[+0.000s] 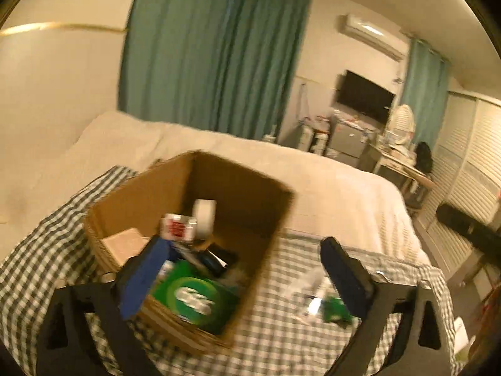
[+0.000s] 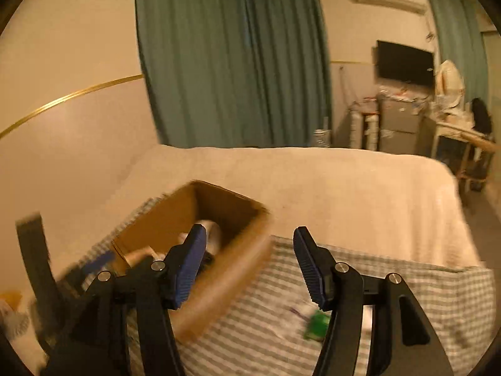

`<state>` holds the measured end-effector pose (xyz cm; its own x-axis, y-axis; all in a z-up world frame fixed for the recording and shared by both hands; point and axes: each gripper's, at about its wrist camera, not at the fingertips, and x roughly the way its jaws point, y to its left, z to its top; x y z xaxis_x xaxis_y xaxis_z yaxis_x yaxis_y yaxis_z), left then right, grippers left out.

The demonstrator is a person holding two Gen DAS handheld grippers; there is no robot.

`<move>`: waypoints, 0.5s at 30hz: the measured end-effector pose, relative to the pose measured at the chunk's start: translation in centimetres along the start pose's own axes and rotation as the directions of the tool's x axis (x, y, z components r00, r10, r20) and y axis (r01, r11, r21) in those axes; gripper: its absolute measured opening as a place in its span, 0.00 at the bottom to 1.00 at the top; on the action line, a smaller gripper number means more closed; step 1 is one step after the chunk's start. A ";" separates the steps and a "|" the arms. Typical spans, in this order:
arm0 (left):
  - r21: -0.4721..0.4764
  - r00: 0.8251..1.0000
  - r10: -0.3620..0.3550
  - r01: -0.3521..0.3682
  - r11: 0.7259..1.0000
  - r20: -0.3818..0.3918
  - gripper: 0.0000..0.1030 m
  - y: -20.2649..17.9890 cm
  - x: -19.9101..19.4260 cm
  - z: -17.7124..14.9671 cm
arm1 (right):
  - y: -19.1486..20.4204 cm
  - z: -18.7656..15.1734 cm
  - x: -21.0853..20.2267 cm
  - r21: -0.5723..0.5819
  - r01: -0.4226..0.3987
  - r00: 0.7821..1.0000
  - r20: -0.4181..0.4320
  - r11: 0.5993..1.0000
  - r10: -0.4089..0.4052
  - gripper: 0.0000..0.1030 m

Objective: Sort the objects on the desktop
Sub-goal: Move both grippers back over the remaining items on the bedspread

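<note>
An open cardboard box (image 1: 250,194) stands on the checked cloth (image 1: 281,338). Inside lie a white tape roll (image 1: 205,219), a red-and-white packet (image 1: 178,227), a green pack (image 1: 194,297), a small brown carton (image 1: 125,244) and dark items. My left gripper (image 1: 247,269) is wide open over the box's near right corner, with nothing held. To the right on the cloth lie a small green packet (image 1: 335,308) and clear wrapping (image 1: 310,285). My right gripper (image 2: 249,238) is open and empty, just right of the box (image 2: 244,266), with the green packet (image 2: 317,322) below its right finger.
The cloth covers the near end of a bed with a pale cover (image 2: 328,188). Teal curtains (image 2: 231,62) hang behind it. A television (image 2: 404,62), cabinets and a cluttered desk (image 2: 460,131) stand at the far right. Both views are blurred.
</note>
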<state>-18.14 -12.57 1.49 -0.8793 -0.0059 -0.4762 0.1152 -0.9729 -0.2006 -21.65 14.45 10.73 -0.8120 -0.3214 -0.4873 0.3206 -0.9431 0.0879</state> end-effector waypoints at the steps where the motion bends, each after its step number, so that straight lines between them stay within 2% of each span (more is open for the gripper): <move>1: 0.015 1.000 -0.014 0.014 1.000 0.004 1.00 -1.7 -0.4 -0.8 | -0.9 -0.7 -1.1 -0.004 0.025 1.000 -0.002 1.000 -0.025 0.56; 4: 0.040 0.996 -0.068 0.071 0.997 -0.060 1.00 -5.3 0.3 -2.8 | -3.9 -3.5 -3.6 0.015 0.071 0.997 -0.007 0.997 -0.071 0.56; 7: 0.038 0.984 -0.116 0.122 0.992 -0.134 1.00 -8.3 1.8 -5.7 | -6.8 -6.5 -5.0 0.057 0.104 0.994 -0.021 0.993 -0.103 0.56; 12: 0.033 0.963 -0.101 0.113 0.993 -0.251 1.00 -11.5 5.5 -10.1 | -11.9 -10.2 -4.4 0.114 0.150 0.988 -0.051 0.982 -0.145 0.56; 15: 0.033 0.956 -0.080 0.093 0.995 -0.281 1.00 -12.9 7.7 -11.7 | -14.5 -11.4 -2.7 0.122 0.146 0.989 -0.046 0.982 -0.142 0.56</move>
<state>-20.93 2.62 -9.62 -0.7202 0.1373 -0.6800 0.0173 -0.9764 -0.2155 -18.56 30.00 0.89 -0.8258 -0.1804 -0.5343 0.1365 -0.9832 0.1210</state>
